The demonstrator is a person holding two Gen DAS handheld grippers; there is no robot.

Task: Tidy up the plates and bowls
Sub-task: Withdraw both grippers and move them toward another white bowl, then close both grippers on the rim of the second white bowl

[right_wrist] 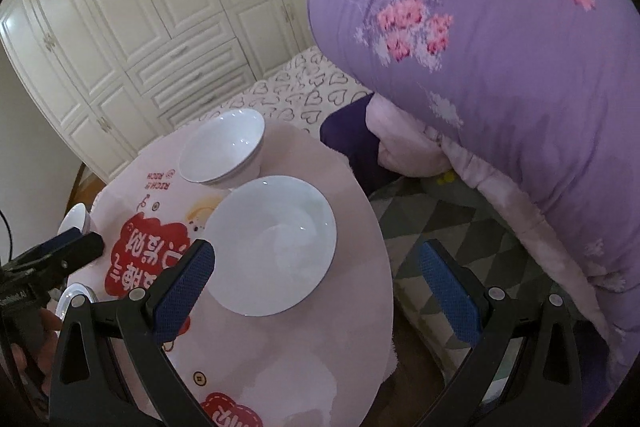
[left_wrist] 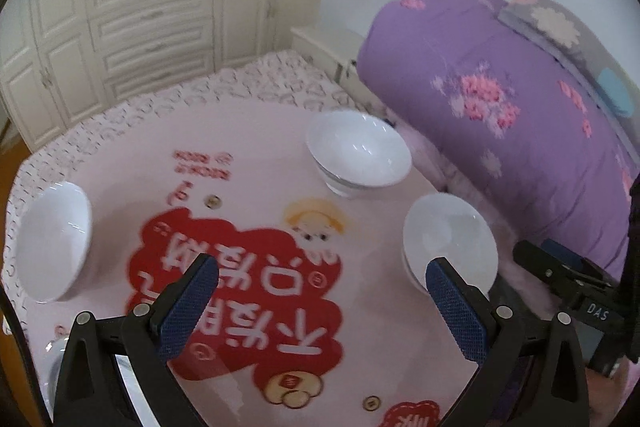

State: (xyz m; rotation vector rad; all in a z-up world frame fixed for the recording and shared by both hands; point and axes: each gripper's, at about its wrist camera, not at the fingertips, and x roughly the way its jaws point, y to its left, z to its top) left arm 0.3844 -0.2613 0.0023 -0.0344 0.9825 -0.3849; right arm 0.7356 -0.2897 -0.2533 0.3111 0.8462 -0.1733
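White ceramic everywhere on this little round table, which has a pink cloth with a big red cartoon print on it. My left gripper is hanging above the middle of that print, blue-padded fingers spread wide with nothing between them. My right gripper is just as wide open and just as empty; it sits over the table's right edge, with its left finger above the cloth and its right finger out past the rim, over a grey patterned rug.

Where the dishes are: a shallow white plate sits near the right edge, just ahead of my right gripper, and in the left view it's right beside my right-hand finger. A deeper white bowl stands behind it at the far side, close to the plate; I can't tell if they touch. Another white bowl is way over at the left edge, well apart from those two. There's also something round with a shiny rim at the near left, mostly hidden by the grippers, so no idea what it is.

Behind the table: a purple flowered quilt piled up on the right and a cream wardrobe.
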